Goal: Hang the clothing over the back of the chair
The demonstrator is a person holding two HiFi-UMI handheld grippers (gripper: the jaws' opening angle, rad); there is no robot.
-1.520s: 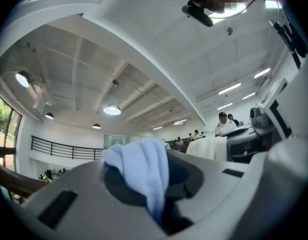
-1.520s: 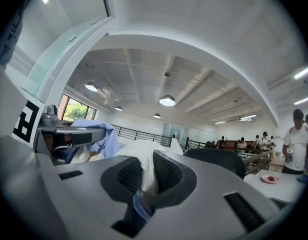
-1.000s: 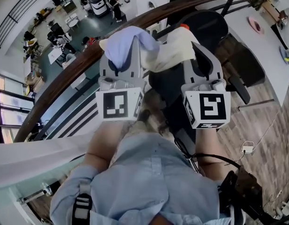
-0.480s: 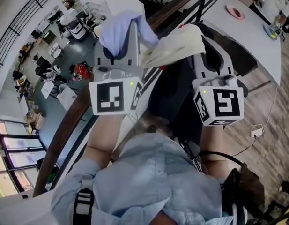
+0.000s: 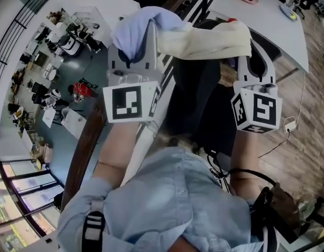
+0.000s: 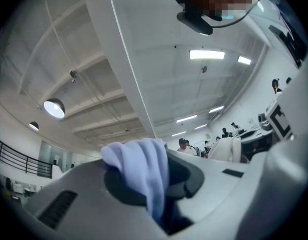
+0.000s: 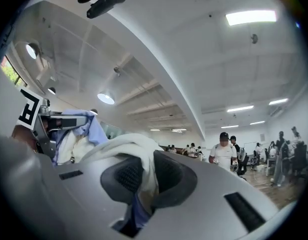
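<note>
Clothing (image 5: 204,40) hangs stretched side to side — left gripper (image 5: 146,33) clamped on its lavender end, right gripper (image 5: 247,54) pinching the cream end, probably the chair (image 5: 190,96) below.

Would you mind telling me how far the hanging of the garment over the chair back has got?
Done: the cream and pale blue fabric garment is picked up, with the left gripper and the right gripper each shut on one end. In hand: it is held spread between them, above the black chair. Left: draping it over the chair's back and releasing it.
</note>
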